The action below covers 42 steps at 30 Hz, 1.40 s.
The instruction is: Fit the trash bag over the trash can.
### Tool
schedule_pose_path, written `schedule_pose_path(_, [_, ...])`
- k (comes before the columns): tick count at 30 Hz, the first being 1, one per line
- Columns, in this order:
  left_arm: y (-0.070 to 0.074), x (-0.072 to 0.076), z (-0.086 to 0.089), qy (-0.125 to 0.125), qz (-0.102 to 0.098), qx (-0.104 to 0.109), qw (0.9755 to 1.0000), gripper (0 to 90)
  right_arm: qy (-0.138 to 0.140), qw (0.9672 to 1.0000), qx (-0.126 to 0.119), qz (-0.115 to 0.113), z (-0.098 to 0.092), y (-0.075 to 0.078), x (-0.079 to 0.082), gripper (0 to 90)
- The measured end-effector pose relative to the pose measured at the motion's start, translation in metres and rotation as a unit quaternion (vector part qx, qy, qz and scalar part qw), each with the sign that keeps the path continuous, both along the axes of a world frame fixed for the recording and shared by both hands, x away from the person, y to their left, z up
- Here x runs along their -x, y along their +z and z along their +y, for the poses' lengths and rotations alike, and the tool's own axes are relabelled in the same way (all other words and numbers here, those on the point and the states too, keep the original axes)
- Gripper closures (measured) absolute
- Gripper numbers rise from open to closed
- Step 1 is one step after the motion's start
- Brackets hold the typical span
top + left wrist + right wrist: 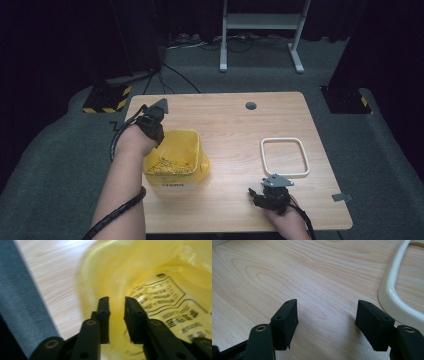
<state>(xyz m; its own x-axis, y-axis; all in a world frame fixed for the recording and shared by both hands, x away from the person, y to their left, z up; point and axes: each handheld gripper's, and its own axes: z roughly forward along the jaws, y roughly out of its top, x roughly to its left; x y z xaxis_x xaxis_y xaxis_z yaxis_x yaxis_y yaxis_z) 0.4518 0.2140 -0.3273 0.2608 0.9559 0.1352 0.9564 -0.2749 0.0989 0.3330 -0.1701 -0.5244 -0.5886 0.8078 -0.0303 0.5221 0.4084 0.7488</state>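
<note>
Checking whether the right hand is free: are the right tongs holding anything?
No, the right tongs stand wide apart over the bare table, with nothing between them.

Plenty of open bench (230,125) through the middle, so nothing blocks a pass between the two sides. The yellow bag (176,157) bulks up at about 9 o'clock, with the left hand-held gripper (152,122) crowding its far-left rim. The white frame (284,157) lies flat at 3 o'clock, easy to pass over. The right hand-held gripper (260,192) sits at 5 o'clock, with bare wood between its spread jaws.
</note>
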Motion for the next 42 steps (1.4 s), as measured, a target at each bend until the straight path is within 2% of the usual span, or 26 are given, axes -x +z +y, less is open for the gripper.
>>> schedule_pose_path(1, [0.001, 0.002, 0.003, 0.005, -0.002, 0.004, 1.0000, 61.9, -0.001, 1.0000, -0.001, 0.000, 0.000, 0.000, 0.000, 34.0])
schedule_pose_path(2, [0.001, 0.004, 0.008, 0.012, 0.008, 0.008, 0.9999, 61.9, -0.001, 1.0000, -0.001, 0.000, 0.000, 0.000, 0.000, 34.0])
schedule_pose_path(4, [-0.005, 0.007, 0.017, 0.019, 0.028, 0.005, 0.9994, 56.0, 0.000, 1.0000, -0.001, 0.000, 0.000, 0.000, 0.000, 34.0])
schedule_pose_path(5, [-0.013, 0.010, 0.024, 0.035, 0.030, 0.021, 0.9987, 53.3, 0.000, 1.0000, -0.001, 0.000, 0.001, 0.000, 0.000, 34.1])
schedule_pose_path(6, [-0.013, 0.010, 0.024, 0.035, 0.030, 0.021, 0.9987, 53.5, 0.000, 1.0000, -0.001, 0.000, 0.001, 0.000, 0.000, 34.1])
schedule_pose_path(8, [-0.026, 0.011, 0.033, 0.044, 0.033, 0.058, 0.9968, 65.6, 0.000, 1.0000, -0.001, 0.000, 0.001, 0.000, 0.000, 34.1])
schedule_pose_path(9, [-0.026, 0.011, 0.033, 0.044, 0.033, 0.058, 0.9968, 68.6, 0.000, 1.0000, -0.001, 0.000, 0.001, 0.000, 0.000, 34.1])
schedule_pose_path(10, [-0.036, 0.012, 0.035, 0.053, 0.037, 0.086, 0.9942, 73.0, 0.000, 1.0000, -0.001, 0.000, 0.001, 0.000, 0.000, 34.1])
schedule_pose_path(12, [-0.038, 0.012, 0.036, 0.045, 0.036, 0.084, 0.9948, 81.6, 0.000, 1.0000, -0.001, 0.000, 0.001, 0.000, 0.000, 34.1])
schedule_pose_path(14, [-0.041, 0.013, 0.035, 0.052, 0.028, 0.092, 0.9940, 83.9, 0.000, 1.0000, 0.000, -0.001, 0.001, 0.000, 0.000, 34.1])
schedule_pose_path(16, [-0.041, 0.014, 0.036, 0.051, 0.032, 0.102, 0.9929, 84.8, -0.001, 1.0000, -0.001, 0.000, 0.001, 0.000, 0.000, 34.1])
schedule_pose_path(18, [-0.041, 0.014, 0.035, 0.052, 0.031, 0.100, 0.9931, 82.4, -0.001, 1.0000, -0.001, 0.000, 0.001, 0.000, 0.000, 34.1])
schedule_pose_path(19, [-0.041, 0.014, 0.034, 0.049, 0.036, 0.093, 0.9938, 69.0, 0.000, 1.0000, -0.001, 0.000, 0.001, 0.000, 0.000, 34.1])
schedule_pose_path(20, [-0.040, 0.014, 0.033, 0.048, 0.039, 0.090, 0.9941, 69.0, 0.000, 1.0000, -0.001, 0.000, 0.001, 0.000, 0.000, 34.1])
schedule_pose_path(21, [-0.035, 0.017, 0.032, 0.051, 0.030, 0.102, 0.9930, 54.9, -0.001, 1.0000, -0.001, 0.001, 0.001, 0.000, -0.001, 34.1])
schedule_pose_path(22, [-0.035, 0.017, 0.032, 0.051, 0.030, 0.102, 0.9930, 52.6, -0.001, 1.0000, -0.001, 0.001, 0.001, 0.000, -0.001, 34.1])
schedule_pose_path(23, [-0.031, 0.018, 0.033, 0.039, 0.022, 0.090, 0.9949, 52.6, -0.001, 1.0000, -0.002, 0.001, 0.001, 0.000, -0.001, 34.1])
schedule_pose_path(25, [-0.017, 0.024, 0.037, 0.040, 0.015, 0.089, 0.9952, 48.8, 0.000, 1.0000, -0.001, 0.000, 0.001, 0.000, -0.001, 34.1])
schedule_pose_path(28, [-0.010, 0.027, 0.042, 0.043, 0.011, 0.082, 0.9956, 42.2, -0.001, 1.0000, -0.001, 0.000, 0.001, 0.000, -0.001, 34.1])
schedule_pose_path(29, [-0.001, 0.033, 0.049, 0.044, 0.001, 0.078, 0.9960, 41.0, -0.001, 1.0000, -0.001, 0.000, 0.001, 0.000, -0.001, 34.1])
schedule_pose_path(32, [0.004, 0.040, 0.060, 0.051, -0.005, 0.078, 0.9956, 40.3, -0.001, 1.0000, -0.002, 0.001, 0.001, 0.000, -0.001, 34.1])
schedule_pose_path(36, [0.001, 0.045, 0.069, 0.051, -0.007, 0.067, 0.9965, 42.6, -0.001, 1.0000, -0.001, 0.000, 0.001, 0.000, -0.001, 34.1])
schedule_pose_path(37, [-0.006, 0.047, 0.073, 0.049, -0.008, 0.061, 0.9969, 42.9, -0.002, 1.0000, -0.001, 0.000, 0.001, 0.000, -0.001, 34.0])
schedule_pose_path(40, [-0.017, 0.049, 0.075, 0.044, -0.011, 0.054, 0.9975, 42.5, -0.002, 1.0000, -0.002, 0.001, 0.001, 0.000, -0.001, 33.7])
schedule_pose_path(41, [-0.033, 0.050, 0.078, 0.035, -0.008, 0.042, 0.9985, 41.8, -0.003, 1.0000, -0.002, 0.001, 0.001, 0.000, -0.001, 33.5])
schedule_pose_path(42, [-0.033, 0.050, 0.078, 0.035, -0.008, 0.042, 0.9985, 41.4, -0.003, 1.0000, -0.002, 0.001, 0.001, 0.000, -0.001, 33.5])
